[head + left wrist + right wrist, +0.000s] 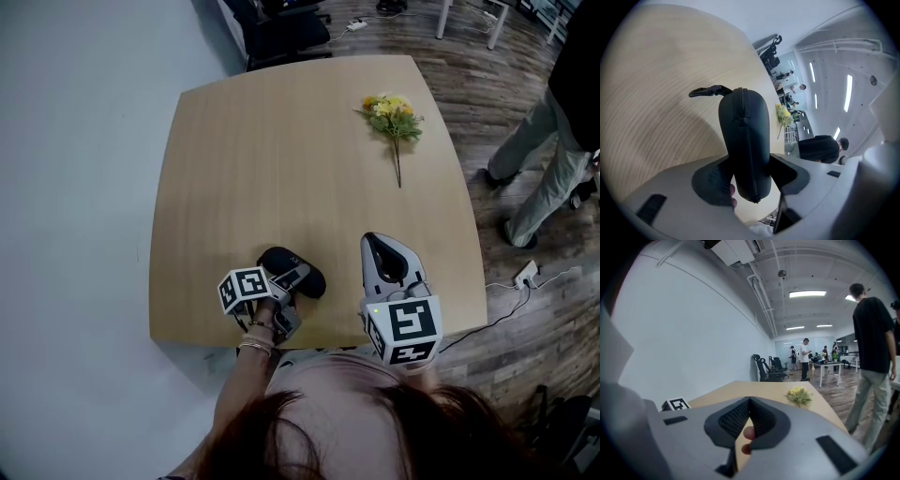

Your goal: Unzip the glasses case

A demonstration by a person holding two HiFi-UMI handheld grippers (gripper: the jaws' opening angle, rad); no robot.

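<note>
Left tongs (746, 172) clamp the black glasses case (298, 272) by one end, its zipper shut and facing their camera. The case sits at the lower middle of the head view, by the table's (281, 141) bottom edge. To its right, the right tongs (750, 402) are closed on nothing. Flowers (394, 117) lie upper right, well apart.

I see a pale wooden bench (281, 141) with a bunch of yellow flowers (392, 111) lying near its far right corner. A person (553, 141) stands on the plank floor (469, 56) beside it, with office chairs (286, 33) beyond.
</note>
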